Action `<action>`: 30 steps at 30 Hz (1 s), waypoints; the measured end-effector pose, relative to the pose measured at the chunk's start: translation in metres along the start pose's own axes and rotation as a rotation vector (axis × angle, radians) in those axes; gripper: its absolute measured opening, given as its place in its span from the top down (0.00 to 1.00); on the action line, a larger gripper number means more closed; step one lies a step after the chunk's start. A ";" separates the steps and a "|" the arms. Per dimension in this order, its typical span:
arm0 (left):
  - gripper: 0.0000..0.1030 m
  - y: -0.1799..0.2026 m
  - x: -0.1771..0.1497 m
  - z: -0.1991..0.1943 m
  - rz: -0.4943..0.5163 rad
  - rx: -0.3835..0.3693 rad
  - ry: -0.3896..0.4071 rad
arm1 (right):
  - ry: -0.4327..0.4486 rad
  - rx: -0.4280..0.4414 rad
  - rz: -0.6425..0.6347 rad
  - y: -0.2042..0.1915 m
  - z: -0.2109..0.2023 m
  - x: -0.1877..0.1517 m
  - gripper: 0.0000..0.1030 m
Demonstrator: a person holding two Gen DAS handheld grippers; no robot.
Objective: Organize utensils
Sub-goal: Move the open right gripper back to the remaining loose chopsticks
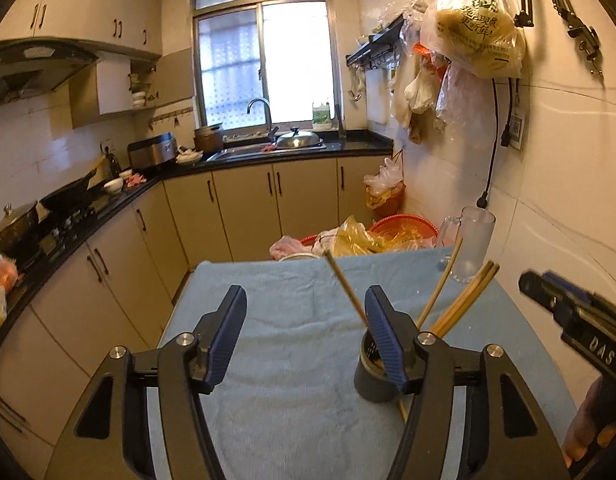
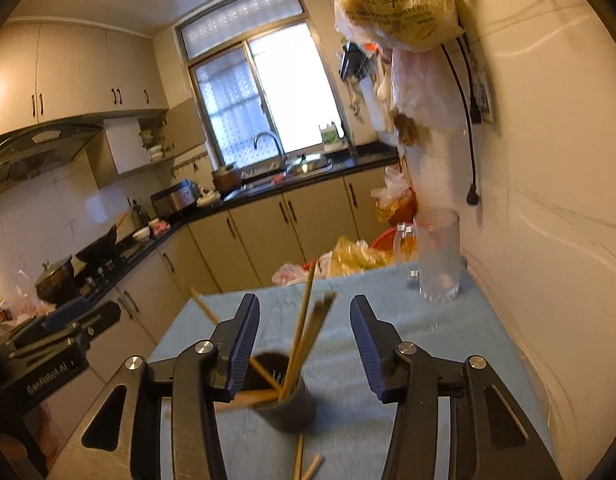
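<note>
1. The left gripper (image 1: 306,336) has its jaws standing apart with nothing between them; its right finger (image 1: 386,340) partly covers the holder in the left wrist view.
2. The right gripper (image 2: 304,348) also has its jaws apart, pressing on nothing, though the holder and its sticks sit low in the gap in its own view.
3. The dark round holder (image 2: 286,400) stands upright on the blue cloth (image 1: 292,320) that covers the bench.
4. Several wooden chopsticks (image 2: 304,328) stand in the holder, leaning and fanned out in different directions.
5. More chopsticks (image 2: 306,462) lie flat on the cloth just in front of the holder, near the bottom edge of the right wrist view.
6. A frosted glass mug (image 1: 474,240) stands at the far right corner of the bench, close to the tiled wall and well apart from the holder.
7. Beyond the bench's far edge lie plastic bags (image 1: 356,238) and a red basket (image 1: 404,226).
</note>
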State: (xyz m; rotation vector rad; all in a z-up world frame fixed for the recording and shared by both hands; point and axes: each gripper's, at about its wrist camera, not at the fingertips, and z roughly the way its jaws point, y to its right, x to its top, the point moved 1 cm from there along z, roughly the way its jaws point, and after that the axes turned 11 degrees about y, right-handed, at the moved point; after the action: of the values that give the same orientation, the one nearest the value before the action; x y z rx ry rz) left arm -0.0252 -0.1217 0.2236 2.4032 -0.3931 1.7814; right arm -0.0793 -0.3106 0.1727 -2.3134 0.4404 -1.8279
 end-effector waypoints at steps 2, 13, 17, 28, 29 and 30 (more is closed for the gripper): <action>0.41 -0.005 -0.006 -0.004 -0.013 0.006 -0.014 | -0.051 0.034 0.011 0.000 -0.004 -0.013 0.50; 0.41 -0.049 -0.057 -0.008 -0.135 0.028 -0.124 | -0.372 0.466 0.084 -0.044 0.031 -0.079 0.55; 0.41 -0.056 -0.068 -0.001 -0.174 0.019 -0.154 | -0.348 0.474 0.196 -0.048 0.059 -0.080 0.55; 0.41 -0.048 -0.084 0.010 -0.180 -0.013 -0.171 | -0.086 0.200 0.158 -0.024 0.037 -0.037 0.46; 0.41 -0.046 -0.087 0.010 -0.183 -0.019 -0.177 | -0.078 0.189 0.138 -0.024 0.029 -0.034 0.46; 0.41 -0.044 -0.090 0.010 -0.184 -0.026 -0.185 | -0.076 0.180 0.118 -0.025 0.023 -0.031 0.45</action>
State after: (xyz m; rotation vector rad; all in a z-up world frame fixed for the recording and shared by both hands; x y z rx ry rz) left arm -0.0280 -0.0705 0.1372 2.5029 -0.2030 1.4768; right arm -0.0601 -0.2785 0.1455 -2.1793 0.3762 -1.6475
